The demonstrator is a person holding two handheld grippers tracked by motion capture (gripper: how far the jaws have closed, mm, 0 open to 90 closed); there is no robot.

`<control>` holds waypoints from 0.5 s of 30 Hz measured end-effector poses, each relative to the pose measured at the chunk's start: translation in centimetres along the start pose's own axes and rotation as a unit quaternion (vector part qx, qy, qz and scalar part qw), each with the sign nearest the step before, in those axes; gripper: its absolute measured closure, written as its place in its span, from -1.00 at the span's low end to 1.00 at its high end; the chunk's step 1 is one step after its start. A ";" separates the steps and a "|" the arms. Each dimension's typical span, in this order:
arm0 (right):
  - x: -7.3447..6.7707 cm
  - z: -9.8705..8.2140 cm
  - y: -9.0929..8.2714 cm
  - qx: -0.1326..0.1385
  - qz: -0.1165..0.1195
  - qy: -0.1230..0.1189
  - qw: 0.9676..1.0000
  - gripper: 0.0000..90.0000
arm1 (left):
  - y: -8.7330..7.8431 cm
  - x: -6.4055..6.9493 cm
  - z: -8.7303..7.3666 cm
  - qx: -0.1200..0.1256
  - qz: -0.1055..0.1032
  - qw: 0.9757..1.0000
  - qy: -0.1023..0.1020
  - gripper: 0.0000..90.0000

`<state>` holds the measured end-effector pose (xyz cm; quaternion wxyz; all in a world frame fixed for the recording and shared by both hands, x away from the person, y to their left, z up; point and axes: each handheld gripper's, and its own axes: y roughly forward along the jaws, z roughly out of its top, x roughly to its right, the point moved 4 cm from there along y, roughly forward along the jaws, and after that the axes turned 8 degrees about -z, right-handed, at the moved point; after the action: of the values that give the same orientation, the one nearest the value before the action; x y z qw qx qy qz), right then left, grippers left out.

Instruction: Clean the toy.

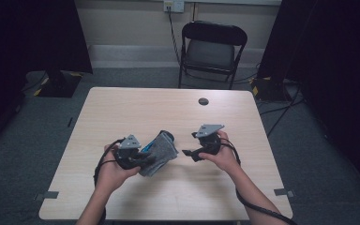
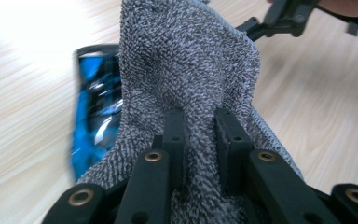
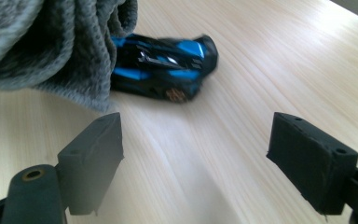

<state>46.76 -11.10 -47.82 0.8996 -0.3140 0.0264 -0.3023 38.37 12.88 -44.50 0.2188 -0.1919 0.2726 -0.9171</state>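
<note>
The grey cloth (image 2: 191, 70) is pinched tight by the left gripper (image 2: 200, 126) above the table (image 1: 168, 108), draped over a blue toy car (image 3: 168, 65) (half hidden). The right gripper (image 3: 196, 158) is held wide open, empty, just beside.

- High view: from above the person's side, looking forward and down over the table (image 1: 178, 197), far back.
- Left gripper view: very close, along its jaws.
- Right gripper view: low over the tabletop.
- Both close views share the grey cloth (image 2: 191, 70) and blue toy car (image 3: 168, 65).
</note>
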 end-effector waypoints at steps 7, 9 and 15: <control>1.9 -2.4 -2.0 0.003 -0.019 0.026 0.999 -0.62 | 4.8 1.9 0.9 -0.022 -0.045 0.999 0.019 0.70; 2.6 -3.0 -2.6 0.005 -0.027 0.034 0.999 -0.61 | 6.1 2.1 1.1 -0.026 -0.054 0.998 0.023 0.70; 4.4 -4.6 -4.1 0.008 -0.038 0.062 0.997 -0.60 | 10.6 2.9 1.3 -0.040 -0.083 0.995 0.034 0.69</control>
<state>47.10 -18.64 -48.50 0.8868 -0.2882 0.0676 -0.3549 39.75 2.89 -49.02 0.1249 -0.1914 0.2996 -0.9263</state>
